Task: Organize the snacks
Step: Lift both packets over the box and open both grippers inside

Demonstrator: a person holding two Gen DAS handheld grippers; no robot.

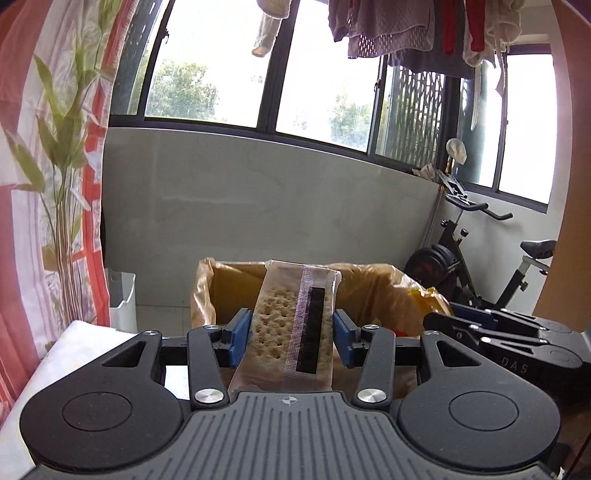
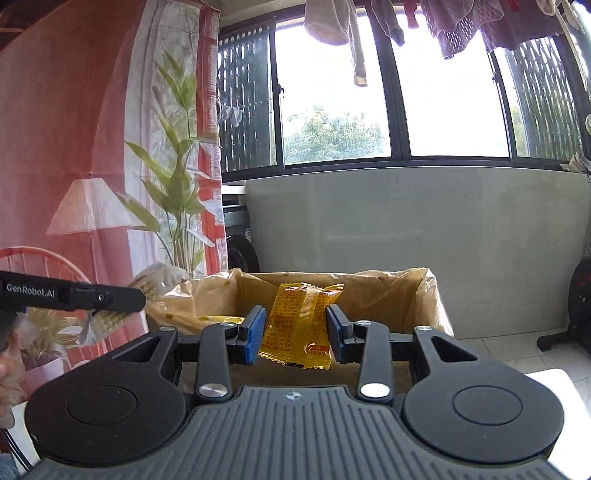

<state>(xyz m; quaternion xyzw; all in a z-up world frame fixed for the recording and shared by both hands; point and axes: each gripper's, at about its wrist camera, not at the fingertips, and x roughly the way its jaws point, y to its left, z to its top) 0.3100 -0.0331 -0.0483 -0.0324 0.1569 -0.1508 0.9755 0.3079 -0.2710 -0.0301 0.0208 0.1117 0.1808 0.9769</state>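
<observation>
My left gripper (image 1: 291,338) is shut on a long clear pack of crackers (image 1: 291,332), held lengthwise between the blue pads and pointing toward a cardboard box (image 1: 373,291) lined with a yellowish plastic bag. My right gripper (image 2: 295,332) is shut on a small yellow snack packet (image 2: 299,325), raised in front of the same lined box (image 2: 391,295). In the left wrist view the right gripper (image 1: 495,332) shows at the right edge. In the right wrist view the left gripper (image 2: 74,295) shows at the left with the cracker pack (image 2: 155,284) in it.
Something yellow lies inside the box (image 2: 221,318). An exercise bike (image 1: 491,254) stands right of the box. A white bin (image 1: 122,299) and a printed curtain (image 1: 55,184) are at the left. A white table surface (image 1: 74,350) lies below. Laundry hangs before the windows (image 1: 388,26).
</observation>
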